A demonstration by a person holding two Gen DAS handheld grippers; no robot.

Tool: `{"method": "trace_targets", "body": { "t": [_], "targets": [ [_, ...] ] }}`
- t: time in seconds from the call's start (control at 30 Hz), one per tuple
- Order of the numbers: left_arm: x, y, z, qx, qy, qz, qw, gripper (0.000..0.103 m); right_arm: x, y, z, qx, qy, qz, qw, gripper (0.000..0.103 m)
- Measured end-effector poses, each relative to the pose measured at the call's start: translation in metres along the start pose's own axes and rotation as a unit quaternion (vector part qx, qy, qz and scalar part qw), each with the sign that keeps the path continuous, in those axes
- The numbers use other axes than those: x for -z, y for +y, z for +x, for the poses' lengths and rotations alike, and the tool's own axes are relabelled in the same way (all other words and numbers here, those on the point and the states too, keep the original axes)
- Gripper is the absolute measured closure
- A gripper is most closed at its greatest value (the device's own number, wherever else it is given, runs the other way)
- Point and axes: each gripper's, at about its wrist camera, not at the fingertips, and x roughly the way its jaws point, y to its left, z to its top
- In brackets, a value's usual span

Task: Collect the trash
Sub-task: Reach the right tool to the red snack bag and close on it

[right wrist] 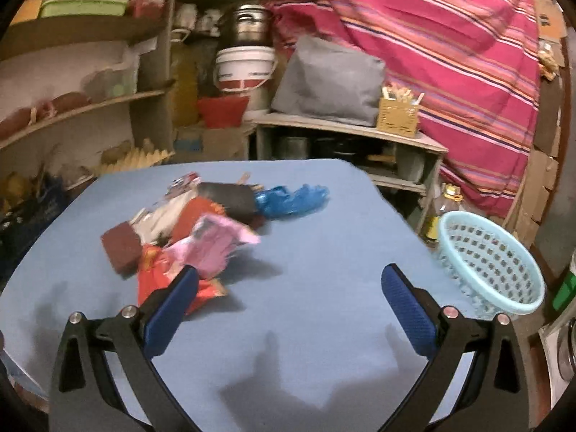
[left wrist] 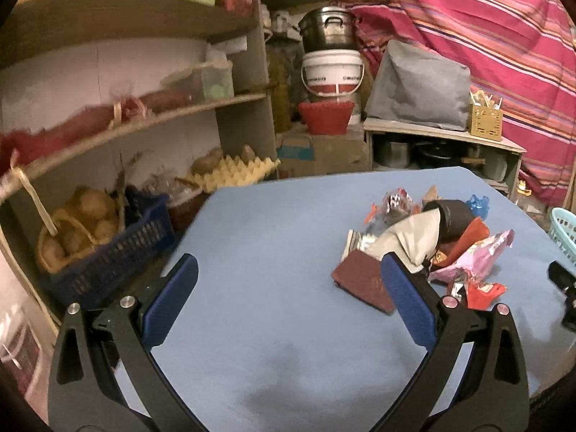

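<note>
We hold two grippers above a blue table (left wrist: 273, 237). The left gripper (left wrist: 288, 270) has its blue pads spread wide with nothing between them, and the right gripper (right wrist: 288, 280) is spread just as wide and also empty.

We count one heap of trash (right wrist: 201, 226), lying on the table ahead of both tools. In it we can pick out one dark red flat box (right wrist: 120, 248), one pink wrapper (right wrist: 216, 244), one red wrapper (right wrist: 158, 277), one black cup (right wrist: 230, 199) on its side, one blue plastic bag (right wrist: 291, 198) and one pale bag (left wrist: 414, 237); smaller scraps under these are too blurred to count.

From the left gripper the heap sits ahead and to the right, and the dark red flat box (left wrist: 363, 284) shows just beside its right finger. From the right gripper the heap sits ahead and to the left, and the red wrapper shows behind its left finger tip.

One light blue basket (right wrist: 493, 262) stands at the table's right edge, well apart from the heap and beside the right gripper's right finger.

Behind the table we see wooden shelves (left wrist: 151, 122), one white bucket (left wrist: 333, 72) with one metal pot (left wrist: 329, 28) on it, one grey cover (left wrist: 417, 86) and a striped pink cloth (right wrist: 432, 36).
</note>
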Motion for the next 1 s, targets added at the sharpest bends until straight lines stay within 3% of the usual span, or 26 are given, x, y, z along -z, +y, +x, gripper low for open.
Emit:
{"method": "trace_targets", "body": {
  "t": [0.17,0.37,0.6,0.87,1.0],
  "targets": [
    [0.012,0.005,0.010,0.001,0.020,-0.006,0.9998,0.005,0.002,0.031,0.005,-0.016,0.009,-0.027,0.999,0.004],
    [0.016,0.022,0.012,0.004,0.028,-0.035,0.9990,0.005,0.005,0.072,0.029,-0.039,0.052,-0.045,0.997,0.004],
    [0.017,0.027,0.013,-0.002,0.030,-0.041,0.9987,0.005,0.010,0.104,0.052,-0.012,0.078,-0.076,0.994,0.004],
    [0.019,0.021,0.030,-0.010,0.050,-0.027,0.9983,0.005,0.017,0.103,0.069,0.032,0.094,-0.097,0.990,0.005],
    [0.017,0.016,0.033,-0.006,0.055,-0.028,0.9981,0.005,0.016,0.095,0.067,0.028,0.096,-0.099,0.990,0.028]
  ]
}}
